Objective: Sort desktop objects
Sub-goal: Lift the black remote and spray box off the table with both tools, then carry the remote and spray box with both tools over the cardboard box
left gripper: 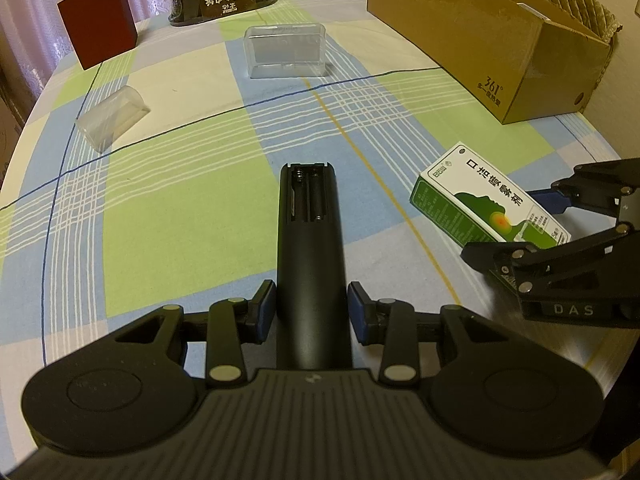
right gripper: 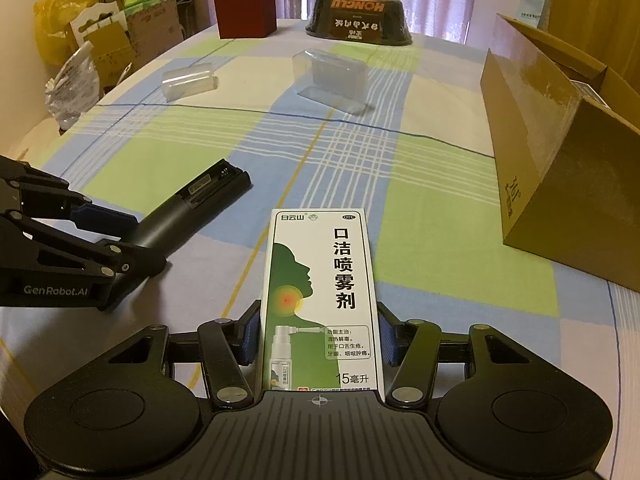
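We've got both claws loaded. Our left gripper has its blue pads closed against the sides of the black remote, held near its tail so the open battery bay points away from us. Our right gripper clamps the white-and-green spray box low down, label up. Both items sit low over the checked tablecloth, near each other. The cardboard box stands open to the right, likely our drop spot, so the end grips should let each item slide in lengthwise.
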The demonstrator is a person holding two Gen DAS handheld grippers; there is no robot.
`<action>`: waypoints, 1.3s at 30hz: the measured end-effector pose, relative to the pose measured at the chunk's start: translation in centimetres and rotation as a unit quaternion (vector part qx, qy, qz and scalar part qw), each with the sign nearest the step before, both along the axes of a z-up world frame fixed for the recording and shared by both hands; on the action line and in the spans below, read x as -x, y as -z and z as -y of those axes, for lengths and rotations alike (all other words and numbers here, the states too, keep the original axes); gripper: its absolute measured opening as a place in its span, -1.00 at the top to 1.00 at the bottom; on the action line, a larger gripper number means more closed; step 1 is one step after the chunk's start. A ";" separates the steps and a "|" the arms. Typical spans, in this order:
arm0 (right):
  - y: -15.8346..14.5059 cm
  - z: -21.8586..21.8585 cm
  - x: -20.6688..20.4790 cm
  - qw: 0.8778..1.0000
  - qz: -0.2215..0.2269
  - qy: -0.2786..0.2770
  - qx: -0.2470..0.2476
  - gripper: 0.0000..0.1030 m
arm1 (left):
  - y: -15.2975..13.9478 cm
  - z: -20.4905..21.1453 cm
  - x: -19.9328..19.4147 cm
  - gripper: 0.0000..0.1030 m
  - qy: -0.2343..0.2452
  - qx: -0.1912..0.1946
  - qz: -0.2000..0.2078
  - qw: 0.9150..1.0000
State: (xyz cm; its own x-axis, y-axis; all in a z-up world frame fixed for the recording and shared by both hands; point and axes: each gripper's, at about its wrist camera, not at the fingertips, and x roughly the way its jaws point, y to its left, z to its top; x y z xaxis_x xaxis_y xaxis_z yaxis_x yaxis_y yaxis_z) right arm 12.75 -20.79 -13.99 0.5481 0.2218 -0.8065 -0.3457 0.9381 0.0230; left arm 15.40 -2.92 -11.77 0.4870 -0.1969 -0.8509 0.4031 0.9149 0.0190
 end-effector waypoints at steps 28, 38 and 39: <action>-3.6 1.7 1.5 0.999 0.041 0.026 -0.018 -0.06 | -3.6 0.7 1.0 0.36 0.016 0.020 0.037 0.999; -8.5 4.3 1.0 0.993 0.094 0.069 -0.028 -0.06 | -7.5 3.5 -0.1 0.36 0.041 0.034 0.077 0.996; -9.1 4.8 0.9 0.992 0.102 0.073 -0.026 -0.06 | -8.2 4.0 -0.3 0.36 0.045 0.038 0.083 0.995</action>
